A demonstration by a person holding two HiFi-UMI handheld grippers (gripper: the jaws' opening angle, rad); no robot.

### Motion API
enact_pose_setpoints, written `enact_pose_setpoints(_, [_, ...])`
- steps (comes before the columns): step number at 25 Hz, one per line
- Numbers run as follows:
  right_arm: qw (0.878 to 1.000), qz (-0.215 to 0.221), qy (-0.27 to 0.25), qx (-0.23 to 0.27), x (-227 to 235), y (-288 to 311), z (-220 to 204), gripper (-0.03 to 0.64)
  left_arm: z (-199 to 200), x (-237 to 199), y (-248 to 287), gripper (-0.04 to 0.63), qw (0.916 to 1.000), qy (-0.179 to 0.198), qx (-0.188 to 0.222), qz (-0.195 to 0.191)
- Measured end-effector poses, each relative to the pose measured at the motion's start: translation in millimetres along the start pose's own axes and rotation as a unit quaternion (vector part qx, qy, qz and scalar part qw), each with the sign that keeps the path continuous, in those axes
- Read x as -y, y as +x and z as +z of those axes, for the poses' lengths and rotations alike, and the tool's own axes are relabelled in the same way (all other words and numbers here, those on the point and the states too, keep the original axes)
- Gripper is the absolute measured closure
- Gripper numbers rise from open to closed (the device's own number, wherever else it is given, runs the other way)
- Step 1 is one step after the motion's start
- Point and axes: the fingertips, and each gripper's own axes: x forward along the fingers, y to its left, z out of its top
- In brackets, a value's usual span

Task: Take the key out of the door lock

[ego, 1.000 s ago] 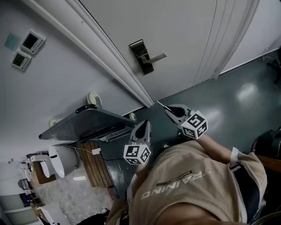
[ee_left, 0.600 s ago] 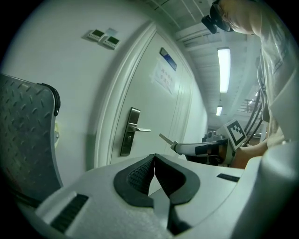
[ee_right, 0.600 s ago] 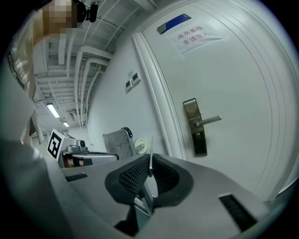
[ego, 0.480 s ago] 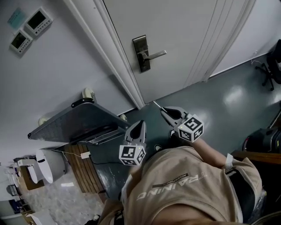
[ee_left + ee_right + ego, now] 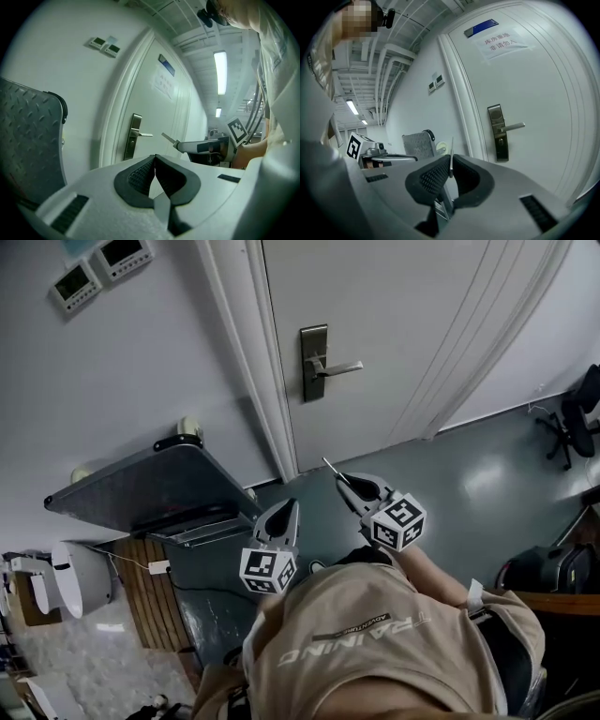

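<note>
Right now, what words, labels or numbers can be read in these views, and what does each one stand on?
"TRAINING": on the shirt, upside down in the head view; the smaller line beside it is too small to read.
"库房重地 非请勿入": on the paper sheet stuck to the door.
Blue plate above the sheet: too blurred to read.
Wall panels: nothing legible on their screens.

Open air before the door lock (image 5: 314, 363), lever handle (image 5: 342, 367) jutting from it, grey trolley (image 5: 141, 486) against the wall at left
</note>
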Motion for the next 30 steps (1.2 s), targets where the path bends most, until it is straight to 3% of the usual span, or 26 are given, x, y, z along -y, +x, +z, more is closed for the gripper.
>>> enact_pose_setpoints(16, [1.000,0.020,0.020,0.012,-9.7,15.9,-6.5,0.588,0.0,0.1,-10.9,0.586,0.9996,0.020,-0.018,0.003])
enact_pose_setpoints(20, [1.000,0.006,0.012,0.018,-3.3,4.9,-0.2,0.588,-4.0,0.2,1.3,0.586,0.9996,0.012,-0.026,-0.003])
enact_pose_setpoints(25, [1.000,-0.018,0.011,0.020,17.9,-22.6,0.8,0.588,9.4,14.1,23.0,0.586,0.9992,0.028,-0.022,-0.016])
enact_pose_setpoints(30, [0.999,-0.030,0.001,0.017,39.6,-53.9,-2.3,0.588,8.3,34.7,41.3,0.586,0.9991,0.033,-0.027,-0.008])
